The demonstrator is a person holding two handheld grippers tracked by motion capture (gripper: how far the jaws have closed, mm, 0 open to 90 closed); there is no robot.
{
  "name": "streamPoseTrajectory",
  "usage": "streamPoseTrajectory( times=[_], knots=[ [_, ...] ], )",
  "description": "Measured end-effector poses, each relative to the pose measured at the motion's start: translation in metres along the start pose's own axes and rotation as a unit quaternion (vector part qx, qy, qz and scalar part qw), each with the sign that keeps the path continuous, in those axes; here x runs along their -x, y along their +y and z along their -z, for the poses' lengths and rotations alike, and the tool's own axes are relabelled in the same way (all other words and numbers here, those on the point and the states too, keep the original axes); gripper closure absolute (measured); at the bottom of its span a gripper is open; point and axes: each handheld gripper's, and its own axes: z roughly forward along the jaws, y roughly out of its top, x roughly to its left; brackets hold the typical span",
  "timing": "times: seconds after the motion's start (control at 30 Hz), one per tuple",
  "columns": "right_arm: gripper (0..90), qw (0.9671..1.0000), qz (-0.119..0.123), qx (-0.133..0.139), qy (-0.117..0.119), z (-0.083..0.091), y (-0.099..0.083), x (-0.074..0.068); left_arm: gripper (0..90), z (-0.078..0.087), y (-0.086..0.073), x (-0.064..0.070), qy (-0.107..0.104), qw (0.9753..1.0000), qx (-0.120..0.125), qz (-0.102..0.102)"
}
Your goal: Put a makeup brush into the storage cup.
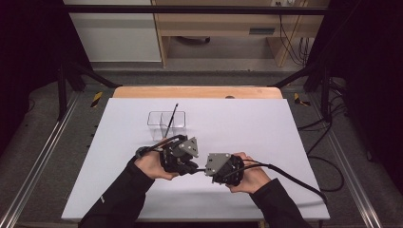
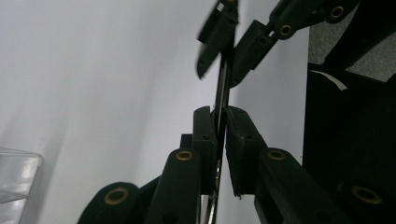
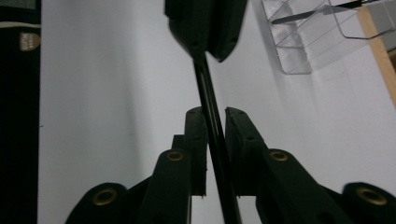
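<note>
Both grippers, left [image 2: 220, 122] and right [image 3: 215, 122], clench one black pen [image 3: 211, 107] at frame centre (another already stands in the holder [image 1: 166, 124]); placing remains.

high view: fixed above the person's side, faces forward and down, takes in the whole white surface [image 1: 247, 128] | left gripper view: rides close, looks along its jaws, low over the surface | right gripper view: same, facing opposite | shared: thin black rod [image 2: 223, 88] and clear container [image 3: 308, 37]

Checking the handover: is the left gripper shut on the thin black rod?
Shut: the left gripper has both jaws pressed against the thin black rod.
</note>
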Motion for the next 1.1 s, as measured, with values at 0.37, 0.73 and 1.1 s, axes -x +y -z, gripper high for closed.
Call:
streamPoseTrajectory(
  times=[0.37,0.73,1.1],
  knots=[
    [84.3,0.9994,-0.031,0.009,0.014,0.000,-0.001,0.005,56.3,0.009,-0.013,-0.006,0.040,0.9982,0.041,0.017],
    [84.2,0.9966,-0.081,0.017,-0.001,0.001,-0.010,0.014,24.4,0.025,-0.047,-0.015,0.094,0.9863,0.108,0.082],
    [84.2,0.9898,-0.129,0.057,-0.021,0.003,-0.020,0.015,18.9,0.024,-0.073,-0.010,0.127,0.9600,0.198,0.152]
  ],
)
